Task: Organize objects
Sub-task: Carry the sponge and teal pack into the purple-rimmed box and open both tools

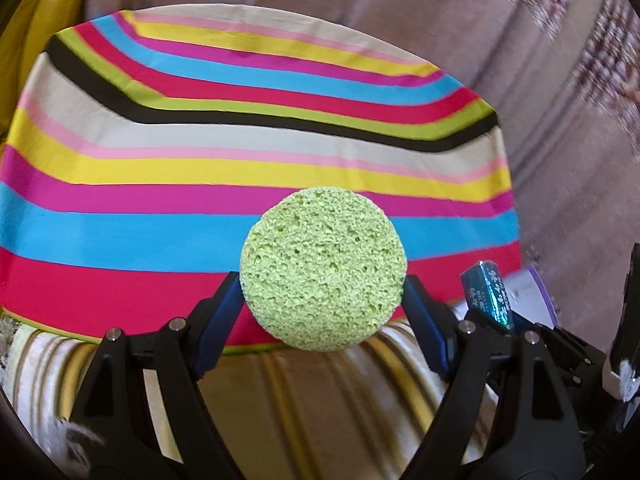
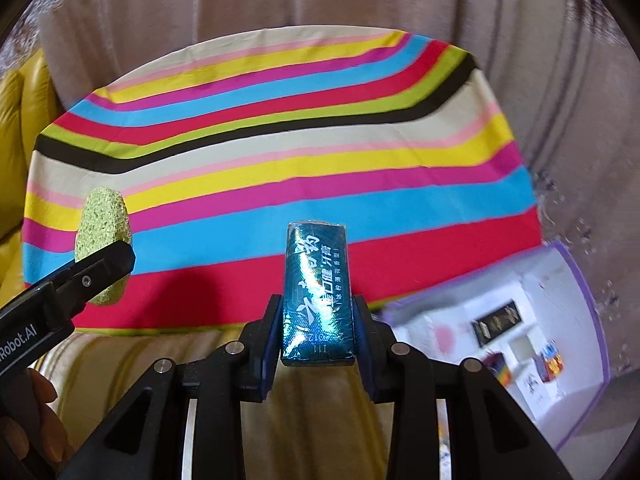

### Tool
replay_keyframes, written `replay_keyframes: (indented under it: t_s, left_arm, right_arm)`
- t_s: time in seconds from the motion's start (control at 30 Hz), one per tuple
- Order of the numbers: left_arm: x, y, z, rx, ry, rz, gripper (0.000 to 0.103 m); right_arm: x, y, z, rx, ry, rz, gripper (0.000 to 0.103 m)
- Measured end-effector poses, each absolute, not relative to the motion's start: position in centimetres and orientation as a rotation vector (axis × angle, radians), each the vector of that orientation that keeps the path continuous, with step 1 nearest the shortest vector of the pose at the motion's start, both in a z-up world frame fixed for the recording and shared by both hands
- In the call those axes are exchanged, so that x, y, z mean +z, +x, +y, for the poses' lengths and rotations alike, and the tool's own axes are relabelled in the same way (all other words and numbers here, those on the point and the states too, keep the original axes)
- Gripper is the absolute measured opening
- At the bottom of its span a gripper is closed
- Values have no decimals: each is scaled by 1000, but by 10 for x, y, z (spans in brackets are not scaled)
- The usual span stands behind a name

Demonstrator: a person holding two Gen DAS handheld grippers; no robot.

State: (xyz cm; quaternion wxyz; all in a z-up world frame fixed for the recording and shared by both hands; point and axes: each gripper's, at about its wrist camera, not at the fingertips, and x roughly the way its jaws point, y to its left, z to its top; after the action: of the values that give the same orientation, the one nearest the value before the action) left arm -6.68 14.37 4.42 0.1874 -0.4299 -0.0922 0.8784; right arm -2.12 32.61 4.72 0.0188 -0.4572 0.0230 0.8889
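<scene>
The left gripper (image 1: 324,300) pinches a round green sponge (image 1: 323,268) by its edges, low in the centre of its own frame, the flat face toward the camera. The right gripper (image 2: 316,320) is pressed tight on a blue foil-wrapped box (image 2: 316,292), which stands lengthwise between the blue pads (image 2: 273,332) at lower centre. Behind both, a striped cloth (image 1: 200,200) fills the middle of each frame. A white box with a purple rim (image 2: 520,320) sits at the right wrist view's lower right.
</scene>
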Motion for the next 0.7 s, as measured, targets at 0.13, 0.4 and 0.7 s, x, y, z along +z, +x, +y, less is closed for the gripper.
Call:
replay_keyframes:
  t_s: [0.13, 0.4, 0.7]
  left_arm:
    - [44, -57, 180, 2363, -1216, -207, 82]
    - [43, -35, 261, 2167, -1212, -36, 82]
    - [37, -13, 332, 2037, -1211, 109, 82]
  right_arm:
    - [47, -5, 357, 2700, -1402, 97, 34]
    - [39, 37, 432, 2537, -1358, 176, 34]
    - [28, 71, 505, 2379, -1309, 277, 34]
